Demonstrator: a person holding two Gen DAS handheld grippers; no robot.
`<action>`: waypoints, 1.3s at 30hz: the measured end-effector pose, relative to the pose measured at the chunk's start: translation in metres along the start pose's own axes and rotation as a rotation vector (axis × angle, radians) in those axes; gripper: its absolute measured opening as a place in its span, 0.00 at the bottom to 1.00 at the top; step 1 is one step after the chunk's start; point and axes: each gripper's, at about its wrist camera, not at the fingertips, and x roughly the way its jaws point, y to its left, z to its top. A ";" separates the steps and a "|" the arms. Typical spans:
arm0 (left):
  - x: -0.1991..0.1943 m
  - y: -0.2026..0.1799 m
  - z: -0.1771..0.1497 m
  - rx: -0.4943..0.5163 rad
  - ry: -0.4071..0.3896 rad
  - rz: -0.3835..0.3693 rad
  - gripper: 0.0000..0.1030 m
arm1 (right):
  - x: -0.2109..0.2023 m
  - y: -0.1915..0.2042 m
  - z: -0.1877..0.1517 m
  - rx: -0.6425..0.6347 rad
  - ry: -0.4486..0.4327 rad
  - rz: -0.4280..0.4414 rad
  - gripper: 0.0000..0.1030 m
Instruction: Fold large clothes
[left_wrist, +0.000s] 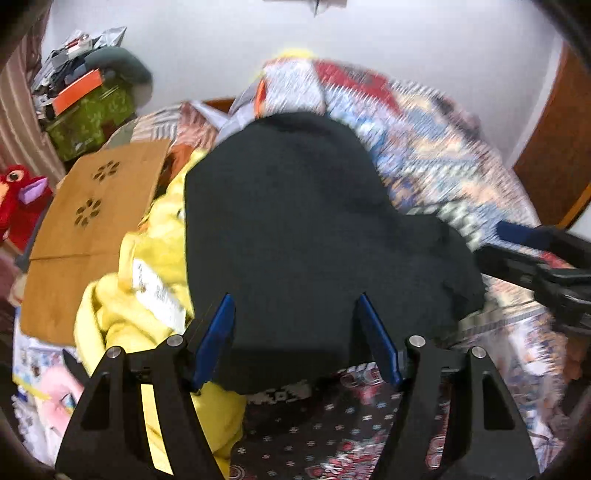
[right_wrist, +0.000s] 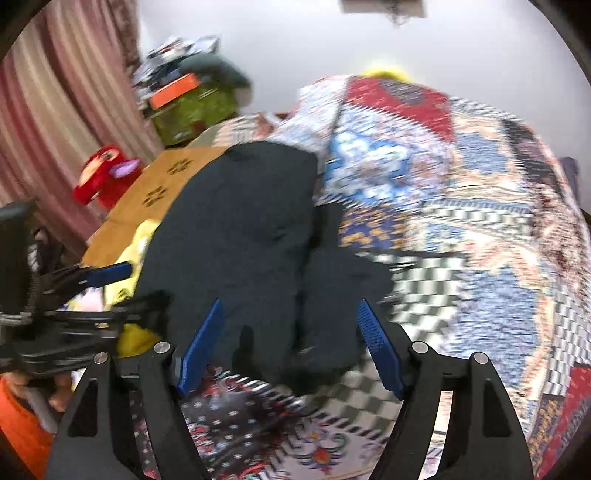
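Blue-padded fingers (left_wrist: 218, 332) of the left gripper (left_wrist: 295, 339) stand spread wide, with nothing pinched between them; they hang just above the near edge of a black garment (left_wrist: 295, 221). The right gripper (right_wrist: 291, 343) has its blue fingers (right_wrist: 380, 350) spread the same way, empty, over the near lobe of the same black garment (right_wrist: 236, 229).

That garment lies in a folded, rounded heap on a patchwork bedspread (left_wrist: 443, 166) of blue, red and white patterns, which covers the bed. In the right wrist view a smaller dark flap sticks out to the garment's right, onto a black-and-white checked patch. Touching the garment's left edge is a crumpled yellow garment (left_wrist: 147, 280) with a white label on it, partly tucked beneath the black one. Left of that again lies a flat brown cardboard sheet (left_wrist: 88, 229) with flower-shaped cut-outs. Beyond the cardboard, farther from the black garment, sit a red plush toy (left_wrist: 18, 199) with a purple beak and a green patterned box (left_wrist: 88, 122) stacked with an orange box and other clutter, against a striped curtain (right_wrist: 55, 92). Both views are motion-blurred.
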 end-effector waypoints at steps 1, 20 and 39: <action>0.008 0.003 -0.003 -0.022 0.009 0.014 0.79 | 0.009 -0.001 -0.001 -0.006 0.014 -0.010 0.70; -0.064 -0.011 -0.025 -0.086 -0.077 0.068 0.83 | -0.045 0.009 -0.015 0.038 -0.012 -0.011 0.71; -0.352 -0.086 -0.094 -0.037 -0.662 0.109 0.83 | -0.305 0.078 -0.067 -0.063 -0.571 0.049 0.80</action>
